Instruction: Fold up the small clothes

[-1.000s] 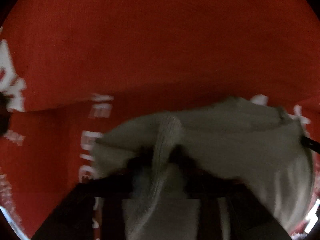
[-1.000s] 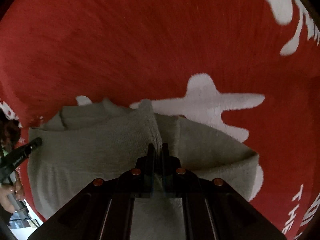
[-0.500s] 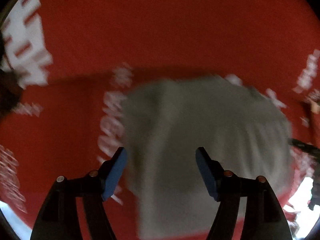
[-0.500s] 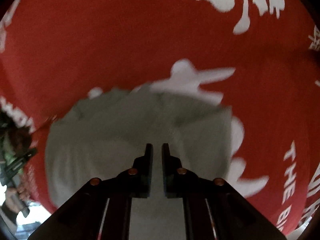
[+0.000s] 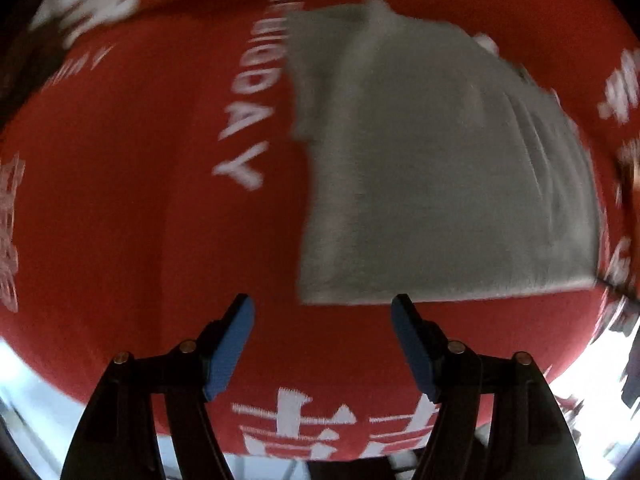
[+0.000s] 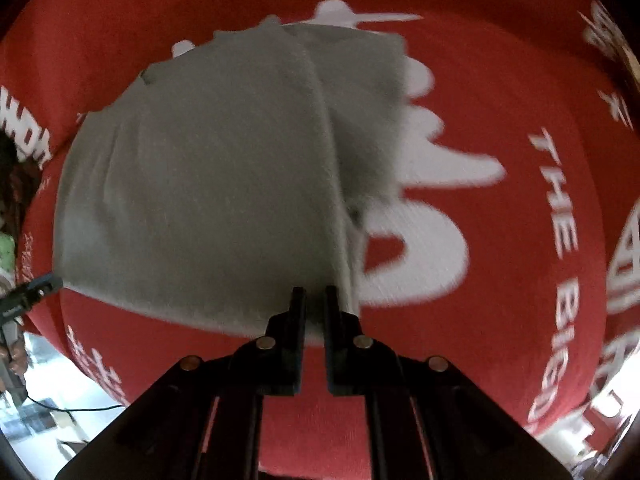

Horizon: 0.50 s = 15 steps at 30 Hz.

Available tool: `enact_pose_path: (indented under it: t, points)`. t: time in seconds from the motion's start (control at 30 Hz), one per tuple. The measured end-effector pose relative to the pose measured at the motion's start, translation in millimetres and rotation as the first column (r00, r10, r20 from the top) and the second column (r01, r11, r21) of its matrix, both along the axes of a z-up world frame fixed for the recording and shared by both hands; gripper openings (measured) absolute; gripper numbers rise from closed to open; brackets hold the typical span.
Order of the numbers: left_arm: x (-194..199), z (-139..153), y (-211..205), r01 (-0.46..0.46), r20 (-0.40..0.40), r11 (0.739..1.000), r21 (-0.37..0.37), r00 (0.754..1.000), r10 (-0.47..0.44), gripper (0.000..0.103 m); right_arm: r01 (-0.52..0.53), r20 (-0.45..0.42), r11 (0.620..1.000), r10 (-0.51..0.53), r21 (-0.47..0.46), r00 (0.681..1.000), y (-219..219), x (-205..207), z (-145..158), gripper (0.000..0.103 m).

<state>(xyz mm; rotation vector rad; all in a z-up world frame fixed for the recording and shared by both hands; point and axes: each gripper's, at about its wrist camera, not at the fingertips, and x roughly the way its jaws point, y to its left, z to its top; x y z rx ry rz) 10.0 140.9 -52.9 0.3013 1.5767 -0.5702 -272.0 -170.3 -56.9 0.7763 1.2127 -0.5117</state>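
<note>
Folded grey garment (image 5: pixel 440 168) on red printed cloth (image 5: pixel 140 200). My left hand-held gripper (image 5: pixel 322 312) gapes empty; my right hand-held gripper (image 6: pixel 314 292) is opening, nothing pinched.

A: Grey garment (image 5: pixel 440 168)?
B: Soft knit cloth, matt, a bit fuzzy; ribbed lines on one part, seam ridge (image 6: pixel 326 152) in the right wrist view.
A: Red cover (image 5: pixel 132 216) under it?
B: Woven cloth too, matt, fine weave, w/ white lettering (image 5: pixel 244 128) that looks printed or woven in, can't tell which.
A: Grippers?
B: Left gripper (image 5: pixel 323 320): black matt plastic arms, blue pads (image 5: pixel 230 346) w/ a fine textured face, small shiny metal screws (image 5: pixel 187 346). Right gripper (image 6: pixel 314 300): same black plastic, copper-ish screw heads (image 6: pixel 266 343).
</note>
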Motion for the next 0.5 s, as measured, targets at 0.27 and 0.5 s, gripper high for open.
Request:
enact_pose_path:
  t: [0.27,0.5]
  points:
    - [18,-11,2,-0.235,-0.051,0.971,-0.044,0.971,0.233,0.072,0.365,0.128,0.851,-0.439,0.378,0.889,3,-48,-23,0.051]
    - [16,-15,1,-0.161,0.057,0.986,0.030,0.986,0.160,0.072,0.444,0.102,0.840,-0.494,0.311,0.864,-14,-41,-29,0.010]
